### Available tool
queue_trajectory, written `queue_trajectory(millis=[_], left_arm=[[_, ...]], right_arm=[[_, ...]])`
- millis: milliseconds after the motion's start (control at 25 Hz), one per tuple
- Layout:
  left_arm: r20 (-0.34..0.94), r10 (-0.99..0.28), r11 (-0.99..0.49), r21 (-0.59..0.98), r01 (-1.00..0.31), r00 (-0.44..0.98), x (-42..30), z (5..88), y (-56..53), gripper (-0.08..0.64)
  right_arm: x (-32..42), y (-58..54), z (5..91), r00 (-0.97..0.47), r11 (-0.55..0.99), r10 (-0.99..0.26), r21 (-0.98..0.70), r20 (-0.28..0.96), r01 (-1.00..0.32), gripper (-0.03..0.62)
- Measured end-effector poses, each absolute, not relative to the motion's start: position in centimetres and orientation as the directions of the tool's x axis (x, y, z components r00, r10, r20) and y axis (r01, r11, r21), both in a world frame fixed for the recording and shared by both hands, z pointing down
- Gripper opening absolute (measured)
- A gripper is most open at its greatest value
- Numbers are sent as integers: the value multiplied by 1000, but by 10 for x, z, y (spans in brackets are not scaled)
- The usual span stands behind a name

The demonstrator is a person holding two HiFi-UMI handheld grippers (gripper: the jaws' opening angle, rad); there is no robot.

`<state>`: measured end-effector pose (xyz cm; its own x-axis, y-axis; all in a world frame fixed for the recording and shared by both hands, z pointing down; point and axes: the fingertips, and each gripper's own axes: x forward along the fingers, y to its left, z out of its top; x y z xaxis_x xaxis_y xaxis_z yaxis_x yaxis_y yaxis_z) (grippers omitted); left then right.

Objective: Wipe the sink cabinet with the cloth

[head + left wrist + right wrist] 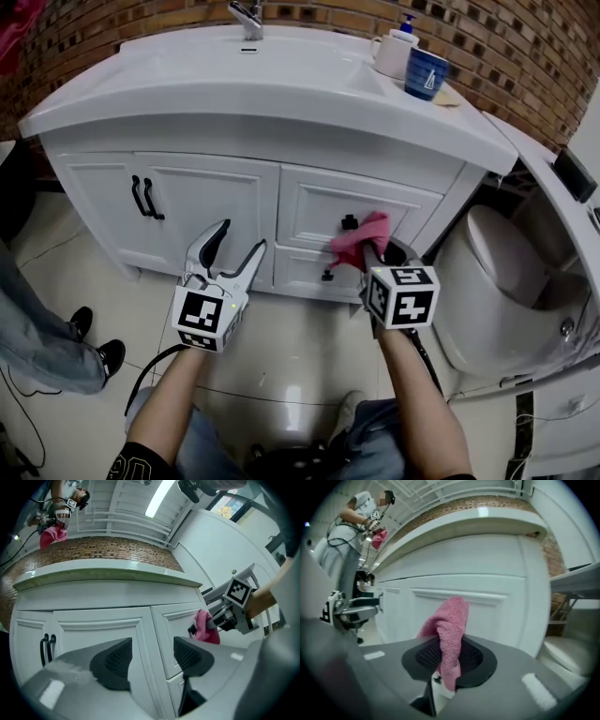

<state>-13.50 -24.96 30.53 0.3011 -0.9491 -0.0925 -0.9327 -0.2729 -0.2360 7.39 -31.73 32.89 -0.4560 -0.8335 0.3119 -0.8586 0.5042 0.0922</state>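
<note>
The white sink cabinet (225,202) fills the head view, with two doors at left and drawers at right. My right gripper (371,251) is shut on a pink cloth (360,239), held at the upper drawer front (361,208) beside its black knob (349,222). In the right gripper view the cloth (449,632) sticks up from between the jaws, close to the white panel (487,616). My left gripper (232,246) stands open and empty in front of the cabinet's middle; its view shows the cloth (205,627) and the right gripper (213,619) off to the right.
Black door handles (145,198) sit on the left doors. On the counter stand a blue cup (426,73), a soap dispenser (397,49) and a faucet (248,19). A toilet (487,281) is close at right. A person's shoes (98,342) are on the floor at left.
</note>
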Motion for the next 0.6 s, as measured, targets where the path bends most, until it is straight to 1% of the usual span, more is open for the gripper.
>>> queue_trajectory(millis=[80,120,200,280,360,440,520,600], left_arm=[[-94,-952,-261,-239,-935,290,-142,303,-245,276],[-92,-955,-253,-239,-937,281,-146,303,-242,276],[-86,-961,-237,-239,-942,264,-157,303,-237,276],[-79,-965,-225,-246,-943,251,-169,304,-232,276],[-70,-969,-214,-252,-944,238,-181,306,-230,276],[-62,-972,-203,-248,-947,225,-191,309,-230,276],[-57,-973,-203,-243,-949,222,-195,311,-230,276],[-55,-972,-211,-238,-948,230,-192,313,-232,276]], right_arm=[[11,-298,349,-578,651,-721,87,383,-754,71],[-18,-290,355,-625,706,-673,92,395,-702,71],[-70,-280,358,-711,782,-604,95,359,-616,72],[-104,-283,353,-764,806,-579,62,285,-588,71],[-114,-297,351,-763,782,-602,-21,235,-624,71],[-102,-310,354,-721,724,-653,-87,230,-684,71],[-76,-320,361,-665,670,-702,-80,255,-738,72],[-36,-329,370,-590,607,-754,-36,289,-794,72]])
